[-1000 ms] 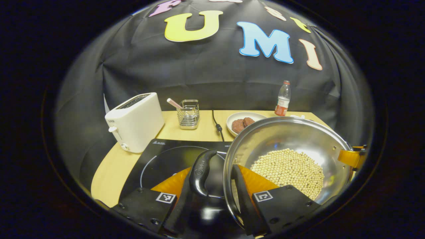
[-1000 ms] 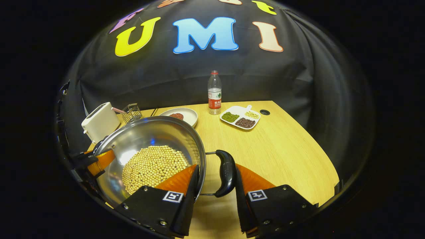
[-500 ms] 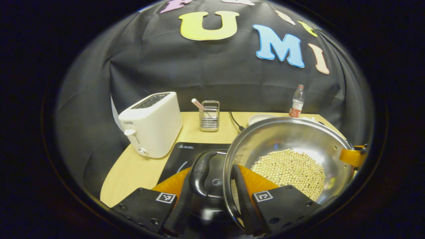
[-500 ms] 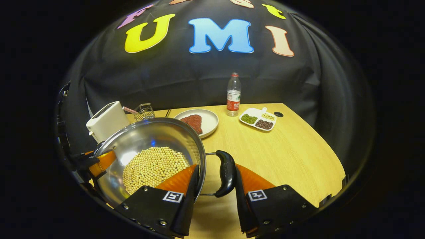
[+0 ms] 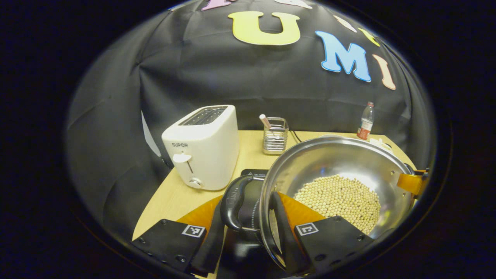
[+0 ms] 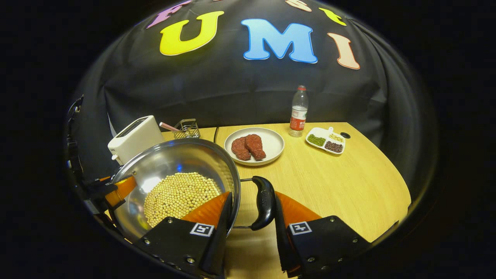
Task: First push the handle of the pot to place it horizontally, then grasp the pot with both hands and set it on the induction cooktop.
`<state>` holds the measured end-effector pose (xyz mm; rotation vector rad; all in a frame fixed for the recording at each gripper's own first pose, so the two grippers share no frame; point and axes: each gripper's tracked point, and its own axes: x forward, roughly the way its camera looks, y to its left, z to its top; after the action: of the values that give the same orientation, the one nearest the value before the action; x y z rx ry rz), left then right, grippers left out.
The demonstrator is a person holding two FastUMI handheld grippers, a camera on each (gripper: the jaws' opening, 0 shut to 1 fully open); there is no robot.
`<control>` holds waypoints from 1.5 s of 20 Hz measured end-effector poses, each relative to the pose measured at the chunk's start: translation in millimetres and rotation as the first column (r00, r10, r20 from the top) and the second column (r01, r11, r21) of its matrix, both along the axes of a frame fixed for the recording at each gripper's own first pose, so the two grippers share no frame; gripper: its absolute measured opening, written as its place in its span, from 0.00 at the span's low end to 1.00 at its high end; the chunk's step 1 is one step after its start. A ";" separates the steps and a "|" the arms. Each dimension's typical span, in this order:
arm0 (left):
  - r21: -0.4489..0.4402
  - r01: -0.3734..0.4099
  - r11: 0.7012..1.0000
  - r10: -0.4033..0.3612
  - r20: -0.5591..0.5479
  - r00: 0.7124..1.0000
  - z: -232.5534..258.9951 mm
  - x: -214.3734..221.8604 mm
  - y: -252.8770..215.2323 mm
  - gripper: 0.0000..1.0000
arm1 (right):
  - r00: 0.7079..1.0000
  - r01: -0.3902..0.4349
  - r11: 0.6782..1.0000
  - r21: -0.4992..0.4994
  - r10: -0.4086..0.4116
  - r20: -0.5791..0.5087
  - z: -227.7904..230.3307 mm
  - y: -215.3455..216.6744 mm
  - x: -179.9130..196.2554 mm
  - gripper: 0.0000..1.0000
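A shiny steel pot, round and deep, holds a bed of small pale beans and hangs above the wooden table, near a white toaster. The left gripper straddles the pot's rim and one black loop handle; the right gripper does the same on the opposite handle. Both pairs of jaws look clamped there. Loaded, it likely feels heavy, its smooth metal slippery; the handles offer the surest hold.
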<state>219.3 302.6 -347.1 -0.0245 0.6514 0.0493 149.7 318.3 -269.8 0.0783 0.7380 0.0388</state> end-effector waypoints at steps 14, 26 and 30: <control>0.059 -0.016 0.998 0.013 0.051 0.999 -3.1 7.6 33.9 0.75 | 0.999 -0.032 0.999 0.042 0.032 0.006 -17.9 32.3 4.4 0.65; 0.115 -0.089 0.989 0.045 0.346 0.937 161.7 -40.8 -50.9 0.98 | 0.939 -0.046 0.998 0.032 0.032 0.343 111.2 -98.9 -24.4 0.98; 0.084 -0.126 0.989 0.079 0.421 0.904 216.8 -77.3 -111.8 0.91 | 0.909 -0.037 0.999 0.004 0.032 0.416 150.2 -166.5 -53.4 0.98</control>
<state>142.0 190.9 -130.3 0.0357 0.2167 0.1770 96.3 151.8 -119.6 0.0654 0.3109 0.0911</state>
